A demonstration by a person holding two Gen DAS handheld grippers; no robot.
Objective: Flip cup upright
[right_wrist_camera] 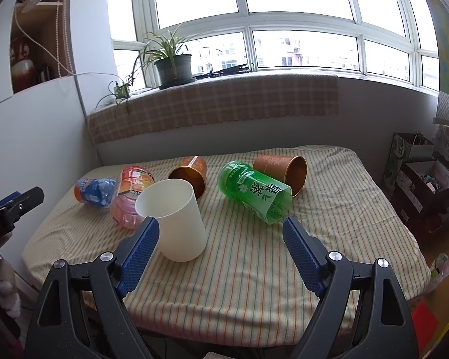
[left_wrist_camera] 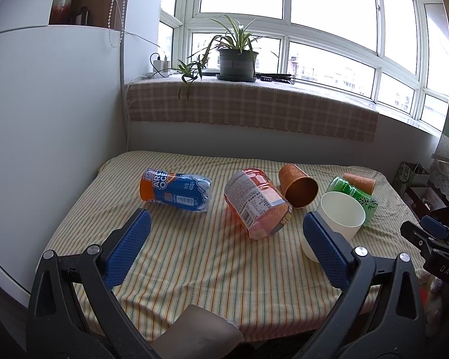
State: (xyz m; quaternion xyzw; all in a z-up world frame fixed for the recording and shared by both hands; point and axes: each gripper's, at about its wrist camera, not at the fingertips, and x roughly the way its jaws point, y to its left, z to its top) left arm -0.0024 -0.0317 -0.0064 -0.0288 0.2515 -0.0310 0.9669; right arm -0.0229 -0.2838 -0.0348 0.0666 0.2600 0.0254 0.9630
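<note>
A white cup (right_wrist_camera: 176, 218) stands upright, mouth up, on the striped tablecloth (right_wrist_camera: 254, 269); in the left wrist view the white cup (left_wrist_camera: 338, 218) sits just behind my left gripper's right finger. Two copper cups lie on their sides: one (right_wrist_camera: 191, 176) behind the white cup, one (right_wrist_camera: 284, 172) behind the green bottle (right_wrist_camera: 254, 194). My left gripper (left_wrist_camera: 224, 227) is open and empty. My right gripper (right_wrist_camera: 221, 236) is open and empty, its left fingertip next to the white cup.
A blue-orange bottle (left_wrist_camera: 173, 190) and a pink bottle (left_wrist_camera: 257, 203) lie on the table. The sill behind holds a potted plant (left_wrist_camera: 236, 59). A wall and cabinet (left_wrist_camera: 45, 119) stand left. Bags and boxes (right_wrist_camera: 419, 179) sit right of the table.
</note>
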